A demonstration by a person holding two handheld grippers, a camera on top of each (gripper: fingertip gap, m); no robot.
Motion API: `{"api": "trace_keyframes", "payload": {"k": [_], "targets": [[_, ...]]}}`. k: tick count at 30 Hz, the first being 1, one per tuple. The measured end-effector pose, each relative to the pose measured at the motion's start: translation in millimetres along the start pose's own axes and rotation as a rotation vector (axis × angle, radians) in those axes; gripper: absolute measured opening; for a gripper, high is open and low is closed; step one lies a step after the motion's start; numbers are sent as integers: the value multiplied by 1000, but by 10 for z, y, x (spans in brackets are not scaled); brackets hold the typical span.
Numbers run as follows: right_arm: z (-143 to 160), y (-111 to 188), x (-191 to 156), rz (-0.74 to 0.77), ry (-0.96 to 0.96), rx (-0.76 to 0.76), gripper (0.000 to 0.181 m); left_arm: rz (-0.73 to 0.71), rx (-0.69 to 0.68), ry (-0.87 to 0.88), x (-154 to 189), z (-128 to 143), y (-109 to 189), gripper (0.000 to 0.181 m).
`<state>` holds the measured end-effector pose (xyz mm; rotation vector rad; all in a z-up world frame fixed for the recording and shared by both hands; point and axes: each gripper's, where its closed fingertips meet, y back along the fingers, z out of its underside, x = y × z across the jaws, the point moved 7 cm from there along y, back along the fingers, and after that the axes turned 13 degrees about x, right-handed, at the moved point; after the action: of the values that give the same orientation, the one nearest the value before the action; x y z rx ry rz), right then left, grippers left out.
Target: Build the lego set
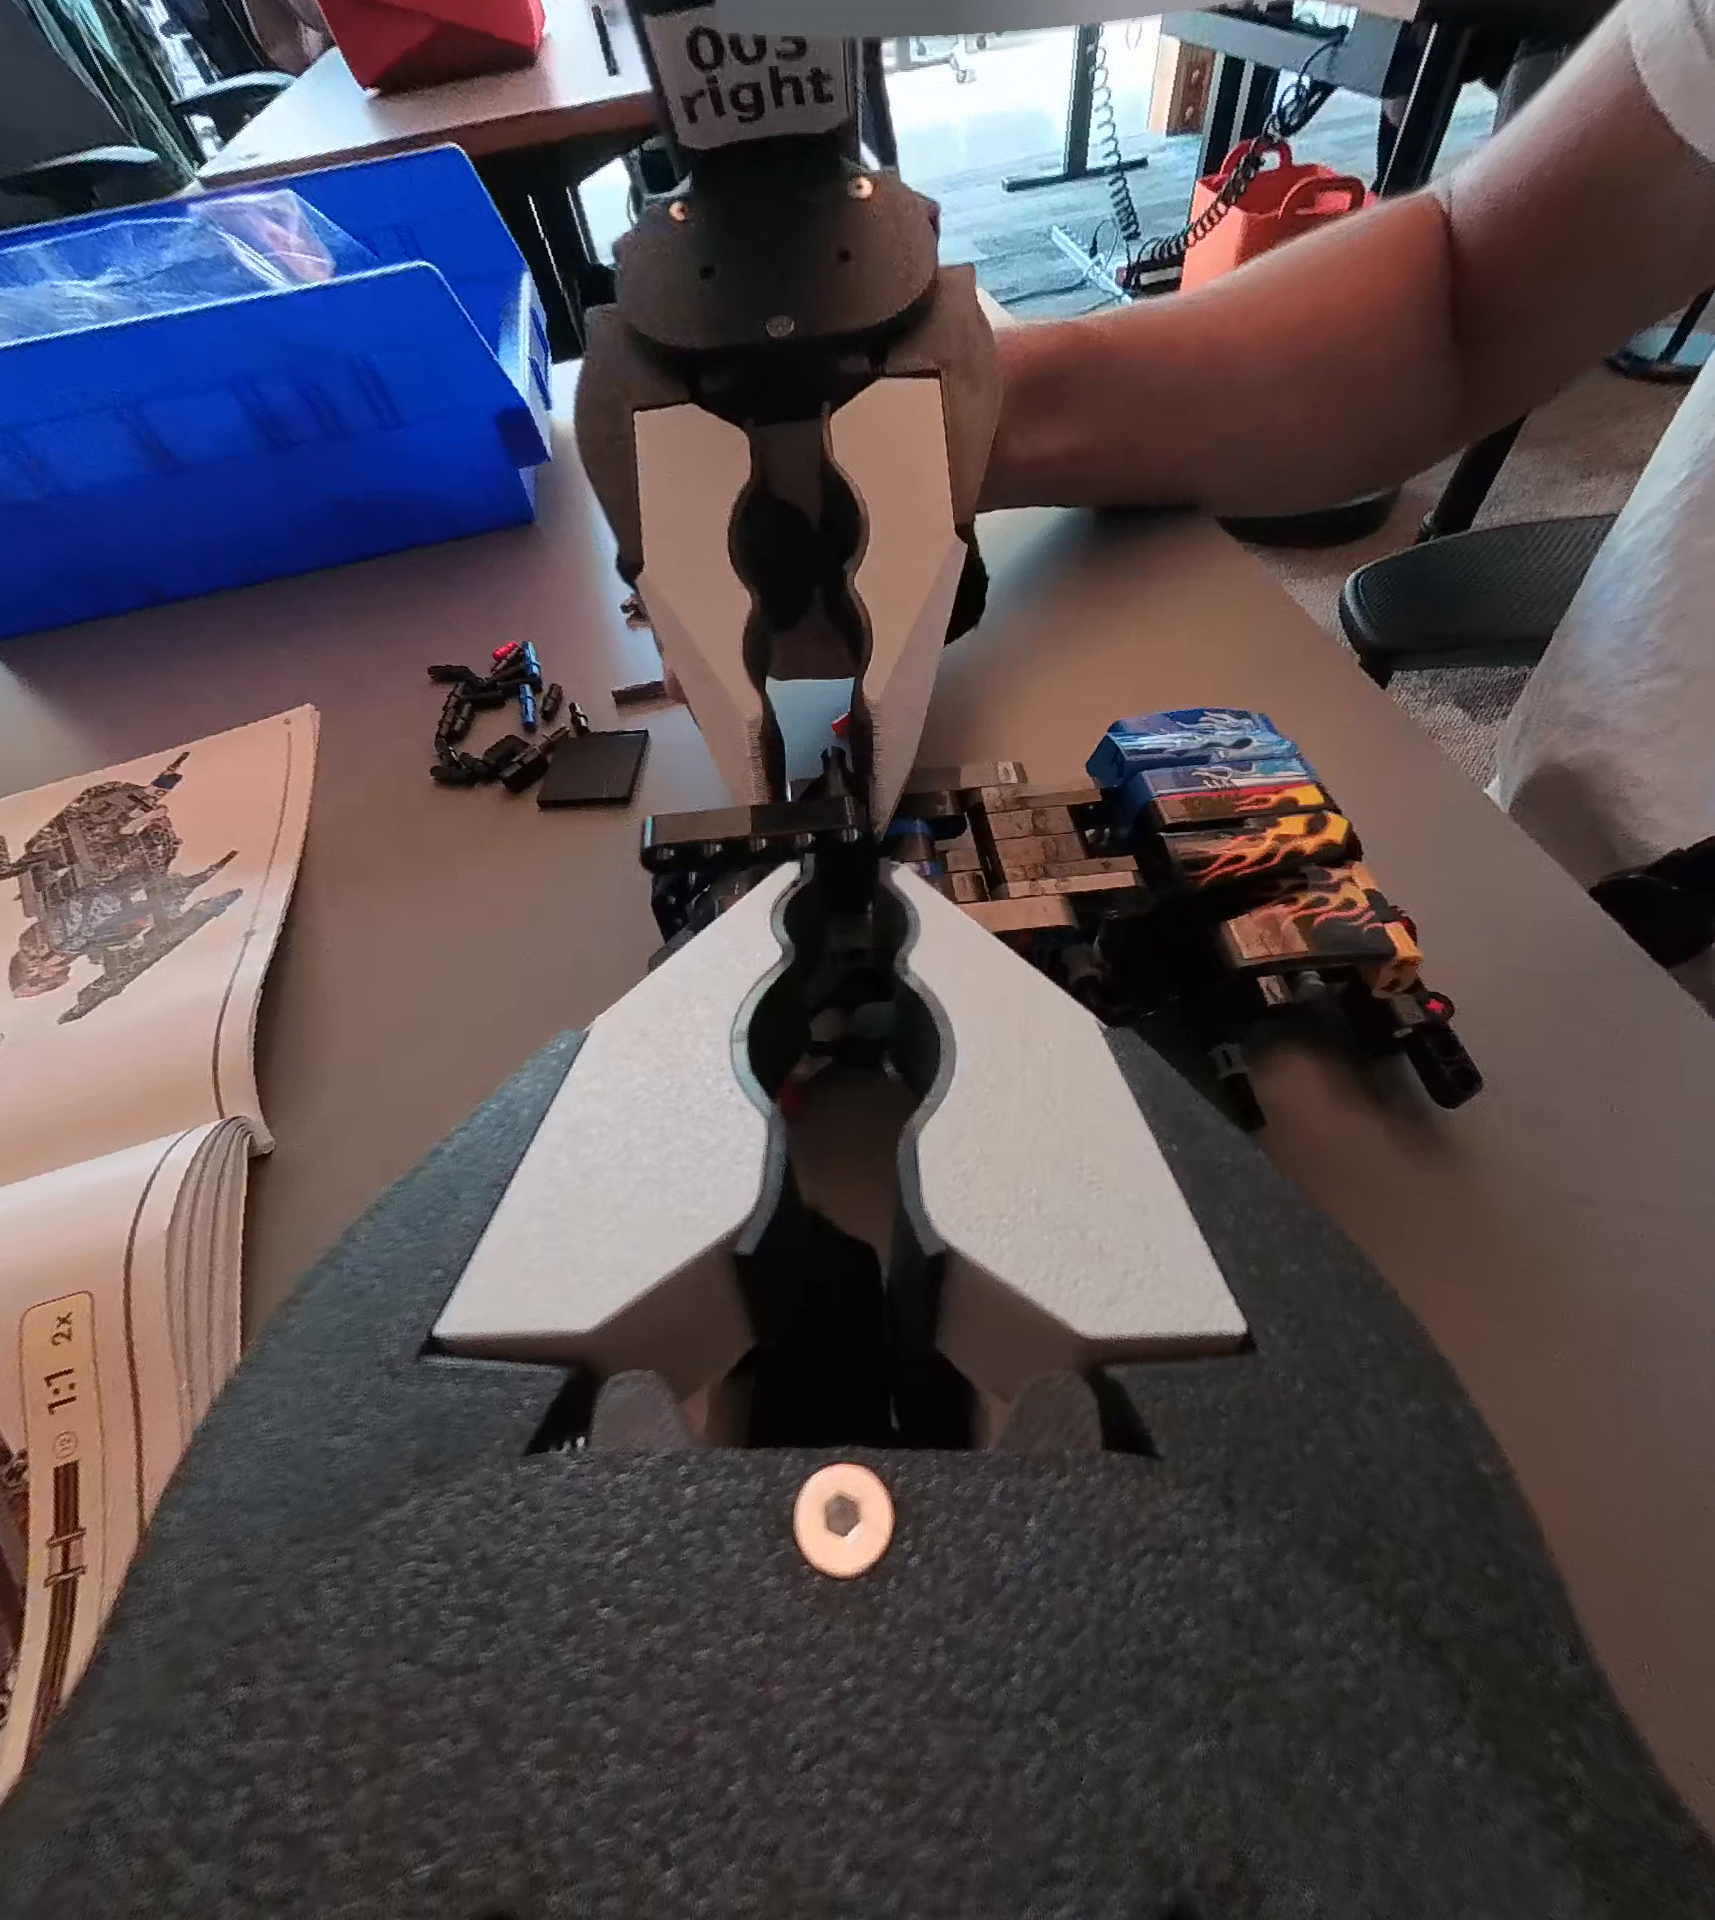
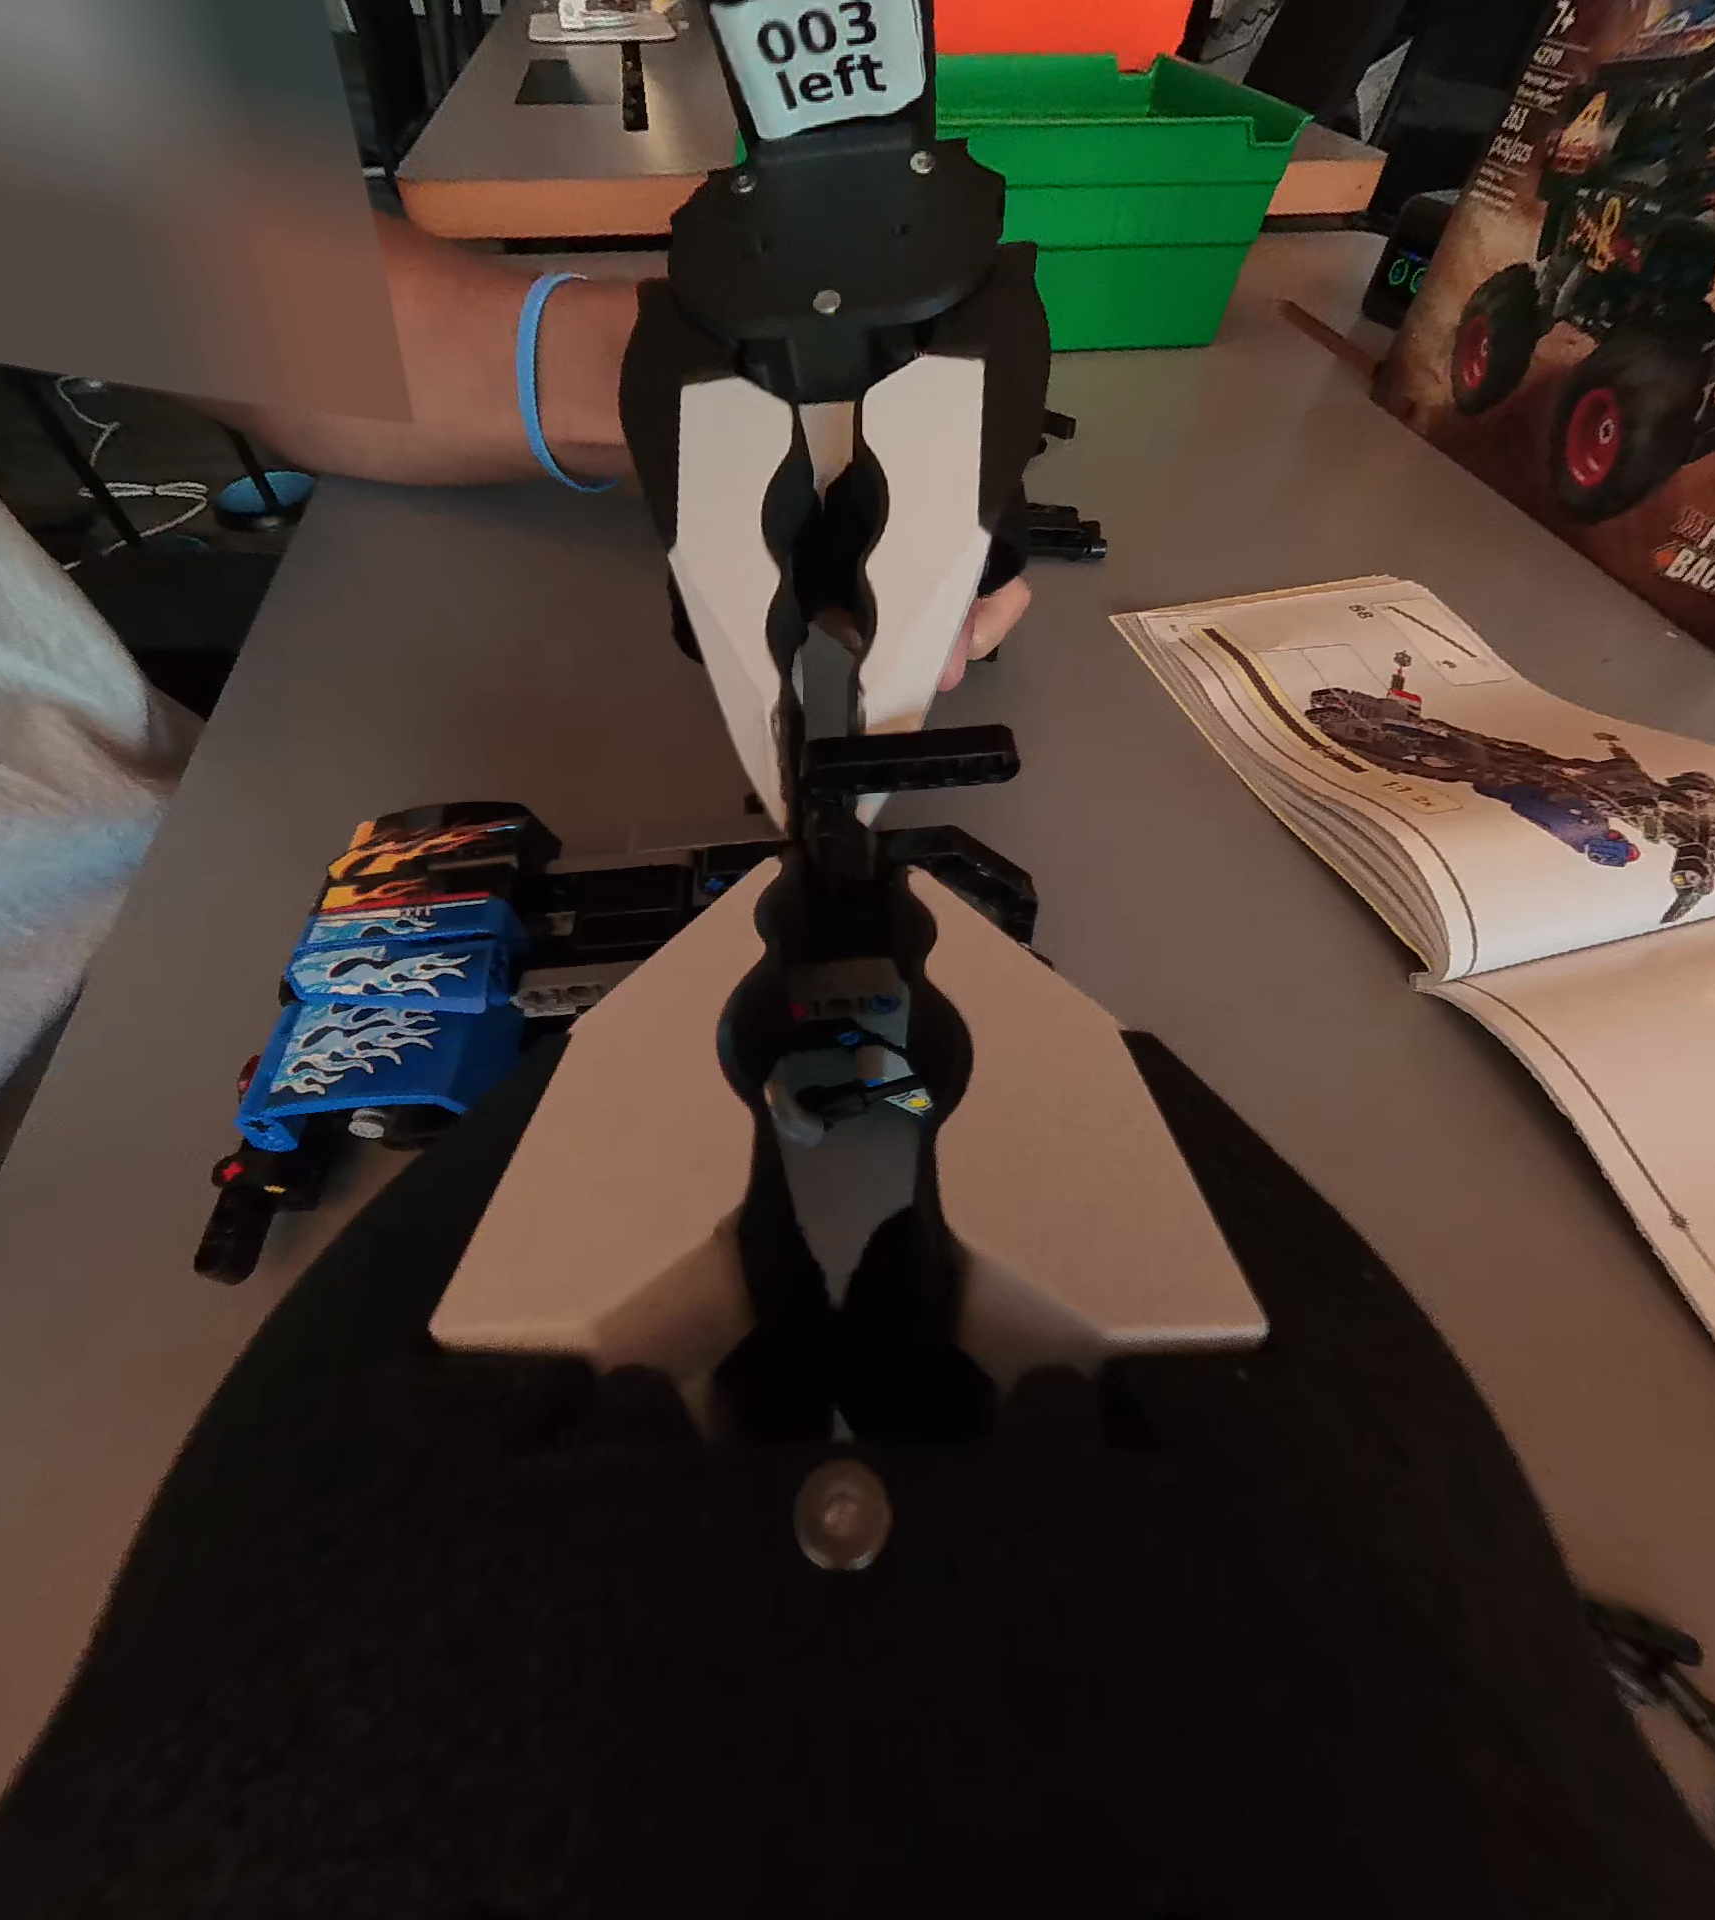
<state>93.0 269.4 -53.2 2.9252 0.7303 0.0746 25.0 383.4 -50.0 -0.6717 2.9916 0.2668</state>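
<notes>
The lego truck model [image 1: 1092,862] lies on the grey table [image 1: 1455,1299], a black chassis with blue and flame-printed panels [image 2: 396,997]. A black holed beam [image 1: 759,826] with a short black stem sticks out at the chassis end; it also shows in the right wrist view [image 2: 910,753]. My left gripper [image 1: 842,873] and my right gripper [image 2: 832,857] meet tip to tip there from opposite sides. Both are closed on this black beam piece. The right gripper [image 1: 817,795] comes in from above in the left wrist view. The exact contact is hidden by the fingers.
Loose black pins [image 1: 494,727] and a black plate [image 1: 593,764] lie beyond the model. Blue bins [image 1: 209,436] stand behind. An open instruction booklet [image 1: 126,935] [image 2: 1507,831] lies beside. A green bin [image 2: 1123,208] and the set's box [image 2: 1642,312] stand farther off. A person's arm [image 1: 1248,364] reaches in.
</notes>
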Motion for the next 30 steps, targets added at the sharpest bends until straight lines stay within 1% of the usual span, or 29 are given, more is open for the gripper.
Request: {"api": "trace_keyframes", "payload": {"k": [5, 10, 23, 27, 28, 30], "targets": [[-3, 9, 1, 0, 10, -12, 13, -3, 36, 50, -13, -5, 23, 6], [-3, 1, -2, 15, 19, -21, 12, -16, 31, 32, -14, 2, 15, 6], [-6, -13, -17, 33, 49, -31, 13, 7, 39, 14, -27, 18, 3, 6], [-19, -30, 3, 43, 19, -32, 13, 15, 75, 23, -55, 40, 35, 7], [-26, -15, 2, 48, 27, -37, 13, 14, 70, 26, -56, 43, 47, 7], [-105, 81, 18, 100, 36, -2, 23, -15, 46, 39, -61, 36, 110, 8]]}}
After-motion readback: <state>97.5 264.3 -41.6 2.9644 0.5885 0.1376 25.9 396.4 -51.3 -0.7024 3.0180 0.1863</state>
